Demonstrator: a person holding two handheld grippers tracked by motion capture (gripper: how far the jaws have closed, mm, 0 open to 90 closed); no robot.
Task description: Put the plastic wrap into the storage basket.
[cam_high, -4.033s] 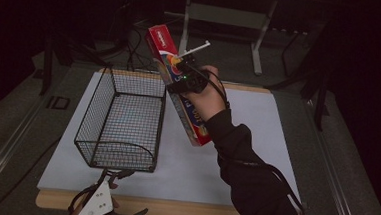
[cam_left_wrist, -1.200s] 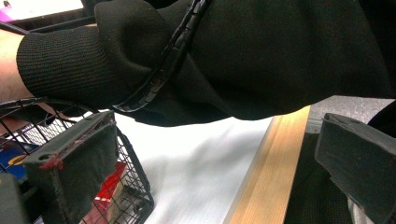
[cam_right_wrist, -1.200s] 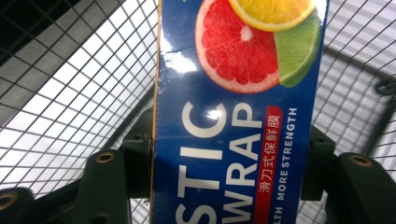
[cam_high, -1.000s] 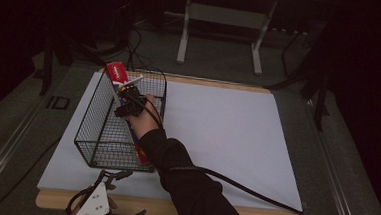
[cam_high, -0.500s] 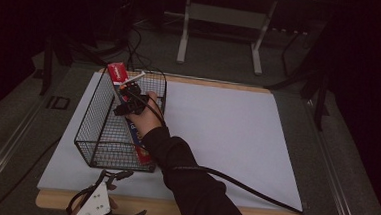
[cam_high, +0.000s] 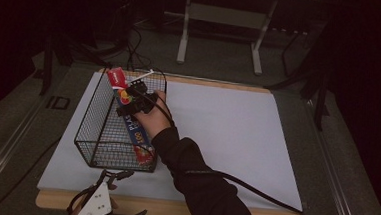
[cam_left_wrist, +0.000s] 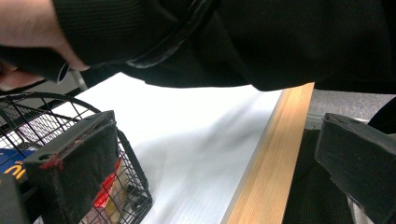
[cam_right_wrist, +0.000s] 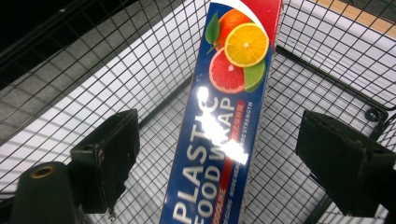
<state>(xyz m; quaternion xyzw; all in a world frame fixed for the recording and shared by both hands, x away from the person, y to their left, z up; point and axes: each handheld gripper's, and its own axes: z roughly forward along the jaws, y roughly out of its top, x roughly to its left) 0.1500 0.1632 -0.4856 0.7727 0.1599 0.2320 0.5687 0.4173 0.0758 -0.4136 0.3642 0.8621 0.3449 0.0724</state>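
Now wrap box [cam_right_wrist: 224,121] leans in basket [cam_high: 94,126], far end over rim. Right tongs [cam_high: 134,101] wide open, box betw. jaws, ungripped; drop-off looks done. Left tongs [cam_left_wrist: 210,186] open, empty, near tabletop [cam_high: 227,125] edge.

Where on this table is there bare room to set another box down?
The white mat is bare right of the wire basket, out to its far and right edges. The basket is crowded: the plastic wrap box and right gripper sit there. The left gripper occupies the near-left edge.
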